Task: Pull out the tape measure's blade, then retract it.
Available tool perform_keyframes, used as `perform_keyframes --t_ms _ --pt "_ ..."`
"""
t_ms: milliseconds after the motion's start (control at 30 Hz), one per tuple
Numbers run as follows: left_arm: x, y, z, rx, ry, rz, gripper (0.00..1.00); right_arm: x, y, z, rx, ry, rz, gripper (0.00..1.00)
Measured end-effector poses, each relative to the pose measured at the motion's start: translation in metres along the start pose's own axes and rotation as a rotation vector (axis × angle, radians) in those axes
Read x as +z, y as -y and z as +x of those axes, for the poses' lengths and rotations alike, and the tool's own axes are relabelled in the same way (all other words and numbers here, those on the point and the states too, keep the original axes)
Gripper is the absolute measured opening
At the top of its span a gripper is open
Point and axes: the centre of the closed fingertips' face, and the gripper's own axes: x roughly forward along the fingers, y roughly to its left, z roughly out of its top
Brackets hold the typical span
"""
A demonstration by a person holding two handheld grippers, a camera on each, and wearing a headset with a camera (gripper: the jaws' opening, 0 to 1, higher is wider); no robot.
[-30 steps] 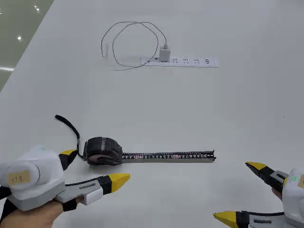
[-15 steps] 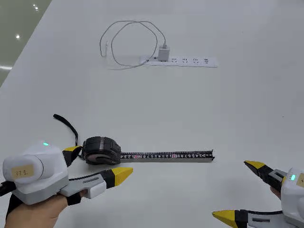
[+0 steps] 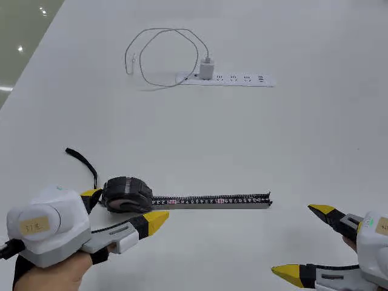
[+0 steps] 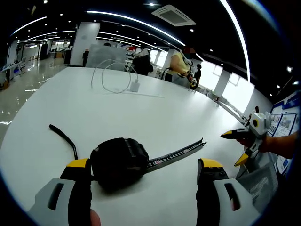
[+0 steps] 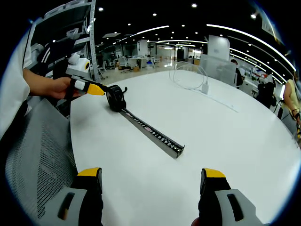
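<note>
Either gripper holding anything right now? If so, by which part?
Nothing is held. The left gripper straddles the tape measure case, jaws open; the right gripper is open, short of the blade.

Tiny, unreadable numerals along the tape measure's blade (image 3: 209,200)

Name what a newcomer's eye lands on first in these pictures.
The black tape measure on the white table, its blade drawn out to the right, stands out first. The left gripper has its open jaws either side of the case; the right gripper hangs open beyond the blade's tip. Farther back lies a power strip with a looped white cable.
</note>
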Motion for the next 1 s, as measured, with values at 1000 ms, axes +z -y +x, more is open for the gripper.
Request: perform_keyframes --t_ms 1000 --pt "-0.003 -0.017 0.016 0.185 -0.004 -0.013 0.83 0.012 0.038 0.023 0.141 -0.105 -0.195 0.6"
